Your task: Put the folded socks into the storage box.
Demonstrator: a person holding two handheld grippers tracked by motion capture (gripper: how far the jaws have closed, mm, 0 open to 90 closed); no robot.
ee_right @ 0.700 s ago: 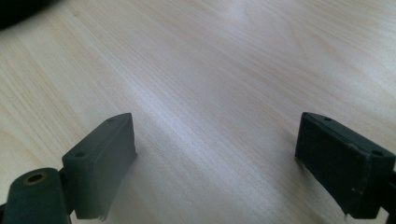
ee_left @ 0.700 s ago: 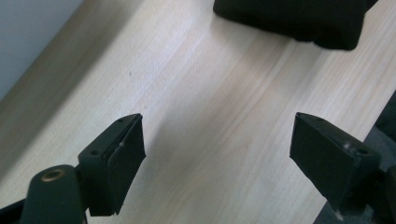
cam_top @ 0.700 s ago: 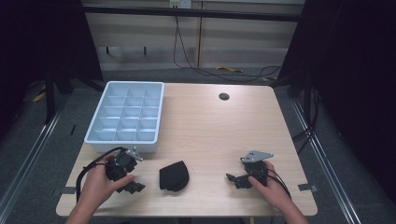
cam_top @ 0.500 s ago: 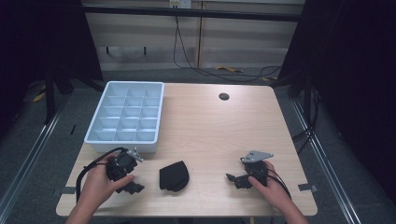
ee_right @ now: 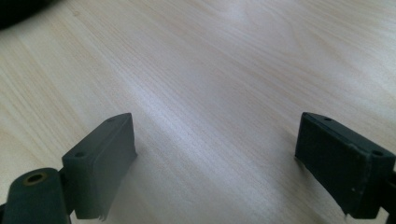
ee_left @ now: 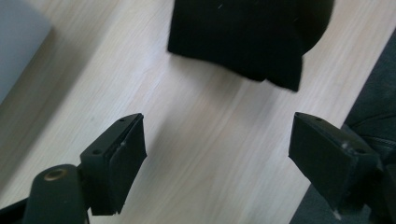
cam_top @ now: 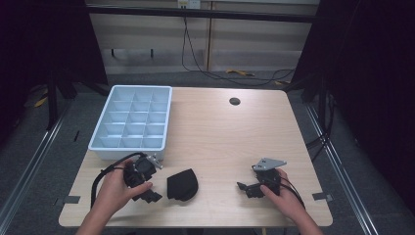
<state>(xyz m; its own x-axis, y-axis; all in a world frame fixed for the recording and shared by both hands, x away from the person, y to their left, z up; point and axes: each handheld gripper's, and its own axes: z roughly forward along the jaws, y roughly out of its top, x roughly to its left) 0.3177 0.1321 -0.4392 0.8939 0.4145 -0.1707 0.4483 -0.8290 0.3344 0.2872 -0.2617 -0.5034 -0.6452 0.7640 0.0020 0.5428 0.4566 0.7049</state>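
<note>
Both grippers rest wide open and empty: left gripper point(cam_top: 152, 196) just beside the folded black cloth point(cam_top: 182, 185), right gripper point(cam_top: 243, 187) well apart. Likely the approach step (nothing gripped); next, close on the cloth's edge. Beyond stands the compartment tray point(cam_top: 128, 144).

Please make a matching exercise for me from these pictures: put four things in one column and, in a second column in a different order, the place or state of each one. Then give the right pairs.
Things:
1. black cloth
2. compartment tray
3. left gripper
4. small dark hole

Places or states:
A. far part of the table, right of the middle
B. near edge, between both grippers
C. jaws open, nothing between them
D. pale blue, at the table's left side

Right pairs: 1-B, 2-D, 3-C, 4-A
</note>
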